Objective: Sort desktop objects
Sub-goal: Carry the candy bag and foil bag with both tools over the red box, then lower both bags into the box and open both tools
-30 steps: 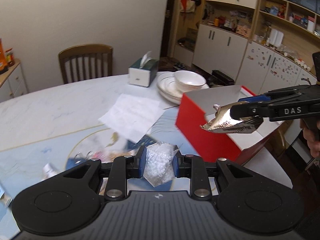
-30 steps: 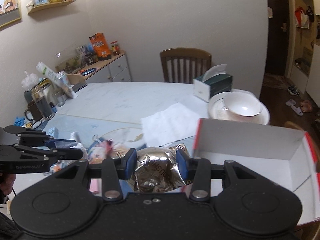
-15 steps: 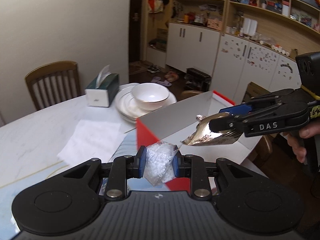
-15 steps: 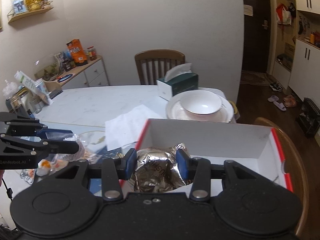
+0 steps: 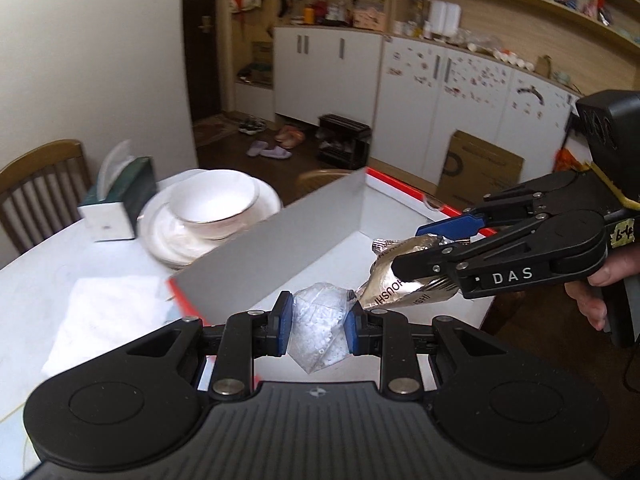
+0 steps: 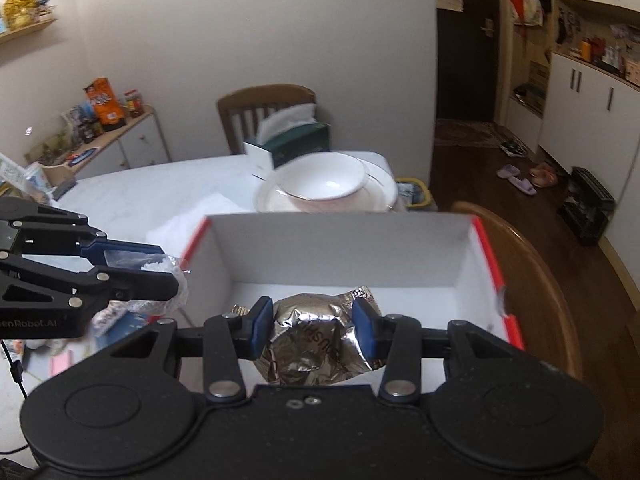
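1. We are working at a white marble worktop (image 5: 48,256) in a lived-in dining room, with white cupboards and cluttered shelves along the far walls.
2. Nearest to us, our left gripper (image 5: 316,322) is pinching a clear plastic bag of small white beads (image 5: 320,328) between its blue pads (image 5: 285,322), and the bag is hanging at the near rim of the box.
3. Our right gripper (image 6: 314,330) is squeezing a crumpled silver foil packet (image 6: 316,338) from both sides, holding it over the white floor of the box.
4. In the left wrist view, the foil packet is sitting just beside the bead bag, close enough that we cannot tell whether they are touching.
5. A hand (image 5: 596,292) is wrapping around the handle of the right gripper at the picture's right edge.
6. Under both grippers, the open red box (image 6: 486,248) with its white inside is resting at the edge of the worktop.
7. Beyond the box, a sheet of white paper (image 5: 108,312) is lying flat.
8. Farther on, a white bowl (image 6: 326,180) is standing on stacked plates (image 6: 380,192).
9. Behind them, a green tissue box (image 6: 292,146) is sitting near a wooden chair (image 6: 264,110).
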A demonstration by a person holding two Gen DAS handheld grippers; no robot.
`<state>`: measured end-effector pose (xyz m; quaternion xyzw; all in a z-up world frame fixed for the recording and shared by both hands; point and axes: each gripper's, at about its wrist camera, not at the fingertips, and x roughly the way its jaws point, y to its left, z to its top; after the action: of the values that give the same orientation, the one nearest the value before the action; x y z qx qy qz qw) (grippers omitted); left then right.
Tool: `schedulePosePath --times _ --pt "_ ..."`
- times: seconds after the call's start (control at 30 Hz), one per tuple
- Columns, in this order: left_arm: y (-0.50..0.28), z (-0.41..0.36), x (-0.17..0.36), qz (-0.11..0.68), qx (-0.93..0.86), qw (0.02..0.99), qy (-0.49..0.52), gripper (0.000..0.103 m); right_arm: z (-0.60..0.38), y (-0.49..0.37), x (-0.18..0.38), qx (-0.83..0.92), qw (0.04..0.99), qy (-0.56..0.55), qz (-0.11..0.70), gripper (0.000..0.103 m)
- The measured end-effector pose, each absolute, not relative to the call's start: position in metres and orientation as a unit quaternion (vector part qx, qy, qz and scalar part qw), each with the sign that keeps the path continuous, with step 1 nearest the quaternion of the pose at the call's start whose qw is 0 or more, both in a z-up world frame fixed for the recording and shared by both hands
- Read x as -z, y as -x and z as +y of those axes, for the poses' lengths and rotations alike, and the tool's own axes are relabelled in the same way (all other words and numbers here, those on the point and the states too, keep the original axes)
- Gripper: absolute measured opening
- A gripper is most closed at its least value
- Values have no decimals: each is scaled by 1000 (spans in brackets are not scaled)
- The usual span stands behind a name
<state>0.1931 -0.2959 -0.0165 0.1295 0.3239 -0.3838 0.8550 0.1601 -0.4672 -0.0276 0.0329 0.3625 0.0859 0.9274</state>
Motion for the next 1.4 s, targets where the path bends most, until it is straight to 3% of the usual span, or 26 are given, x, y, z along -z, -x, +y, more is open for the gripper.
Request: schedulePosePath --times 0.67,1.4 --pt "-225 -361 69 364 419 806 -207 25 -498 -172 71 -69 912 -31 403 42" --pt "-249 -378 111 481 413 738 -231 25 -495 -181 98 -78 892 2 446 43"
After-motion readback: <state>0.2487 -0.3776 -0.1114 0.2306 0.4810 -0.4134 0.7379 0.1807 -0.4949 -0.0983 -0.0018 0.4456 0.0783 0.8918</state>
